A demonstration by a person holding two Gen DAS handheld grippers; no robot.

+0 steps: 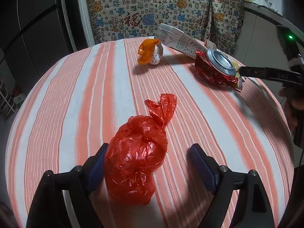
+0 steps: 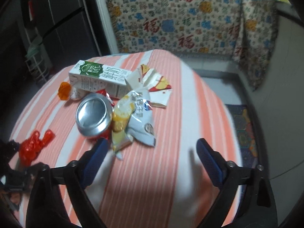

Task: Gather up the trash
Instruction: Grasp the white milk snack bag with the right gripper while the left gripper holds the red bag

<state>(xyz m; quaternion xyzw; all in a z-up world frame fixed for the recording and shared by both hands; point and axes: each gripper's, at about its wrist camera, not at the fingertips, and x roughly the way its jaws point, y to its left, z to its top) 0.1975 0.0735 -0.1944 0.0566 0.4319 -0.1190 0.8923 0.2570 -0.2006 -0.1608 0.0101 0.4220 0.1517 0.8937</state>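
Your left wrist camera gives you the knotted red plastic bag (image 1: 136, 157) up close, lying on the striped tablecloth (image 1: 76, 98) between the fingers of your left gripper (image 1: 147, 166). The jaws stand wide; the left pad (image 1: 96, 168) is at the bag's side, perhaps touching it, and the right pad (image 1: 202, 168) is well apart from it. The same camera catches your right gripper (image 1: 245, 71) from the side, reaching in low from the right edge with its tip at the crushed red drink can (image 1: 216, 66).

Your right wrist camera shows what the left one hides: a blue-and-yellow snack bag (image 2: 133, 117) leaning against the can (image 2: 94, 114), a torn white-and-red carton (image 2: 155, 87) behind it, and the green-and-white face of the milk carton (image 2: 98, 77). The milk carton (image 1: 180, 39) appears only as a grey-printed side in the left view. Here your right gripper (image 2: 152, 161) is spread wide and holds nothing; its left pad (image 2: 95, 157) sits just beside the can's lower edge, the right pad (image 2: 208, 161) over bare cloth. This view is blurred.

The orange wrapper (image 1: 146, 52) with a small white object lies near the milk carton in both views (image 2: 64, 90). The red bag (image 2: 35, 146) shows at the far left of the right view, with part of your left gripper beneath it.
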